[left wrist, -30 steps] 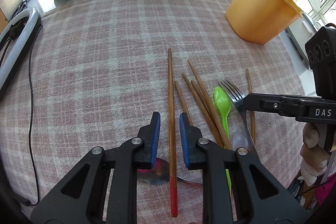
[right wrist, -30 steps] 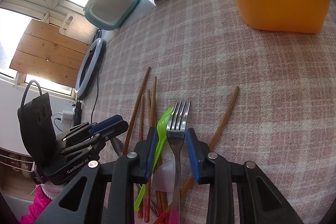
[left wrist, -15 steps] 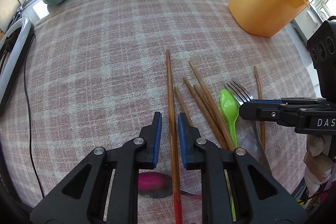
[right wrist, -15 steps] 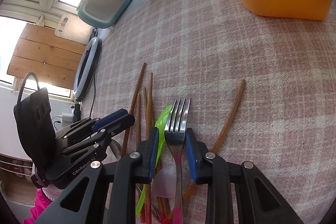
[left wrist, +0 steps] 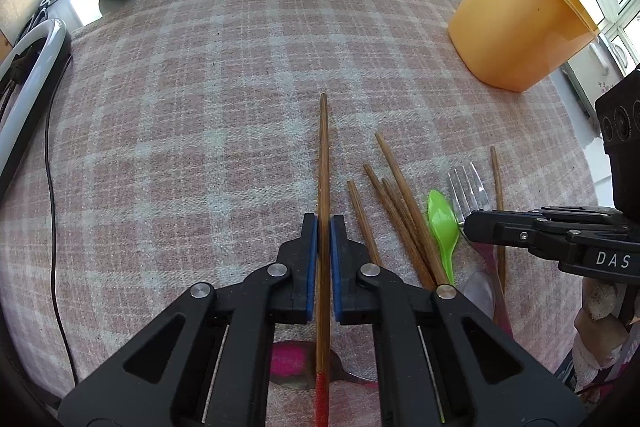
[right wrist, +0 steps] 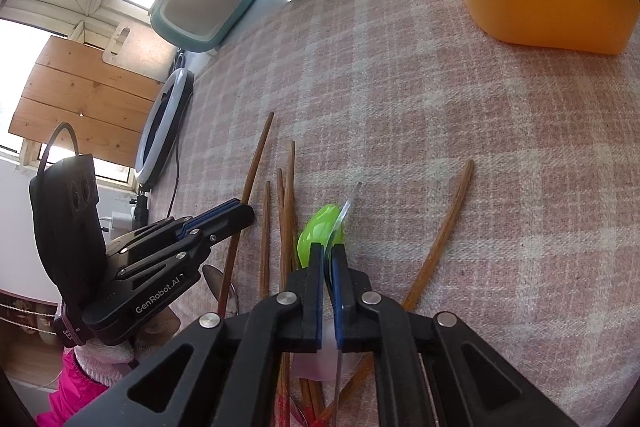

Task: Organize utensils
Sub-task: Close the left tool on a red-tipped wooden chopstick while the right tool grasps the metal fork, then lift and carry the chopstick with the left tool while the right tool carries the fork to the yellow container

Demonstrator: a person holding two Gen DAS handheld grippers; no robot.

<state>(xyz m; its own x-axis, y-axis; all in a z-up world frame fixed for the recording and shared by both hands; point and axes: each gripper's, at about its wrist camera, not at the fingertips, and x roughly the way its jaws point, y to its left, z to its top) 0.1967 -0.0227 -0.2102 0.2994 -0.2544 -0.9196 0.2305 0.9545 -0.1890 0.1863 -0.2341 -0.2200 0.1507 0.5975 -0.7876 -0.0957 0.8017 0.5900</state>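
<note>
Left hand-held gripper (left wrist: 324,227): closed on the long chopstick (left wrist: 323,163); both blue pads press its shaft, where a moment ago they stood apart on either side of it.

Right hand-held gripper (right wrist: 328,259): clamped on the fork (right wrist: 347,205); the fork now stands on edge between the pads, whereas half a second ago it lay flat with its tines facing up and the jaws were apart.

Change: both jaws have gone from straddling to gripping within the last second; neither hand has travelled noticeably.

Task items, location: the long chopstick points away from the left camera, red-banded end nearest it; whether it still touches the cloth cannot be told. The loose chopsticks (left wrist: 400,215), green spoon (left wrist: 442,223) and a single chopstick (right wrist: 444,227) lie on the checked cloth (left wrist: 200,107) covering the counter.

Under the left gripper: a metal spoon (left wrist: 296,367) with a pink reflection in its bowl.

Likely destination: the orange tub (left wrist: 516,27), upright at the far right of the cloth, well apart from the pile. This is a judgement.

Meaning for the task: two grasps appear secured, so a lift is the probable next step.

Risk: the fork, pinched edge-on, may pivot between the pads when raised.
</note>
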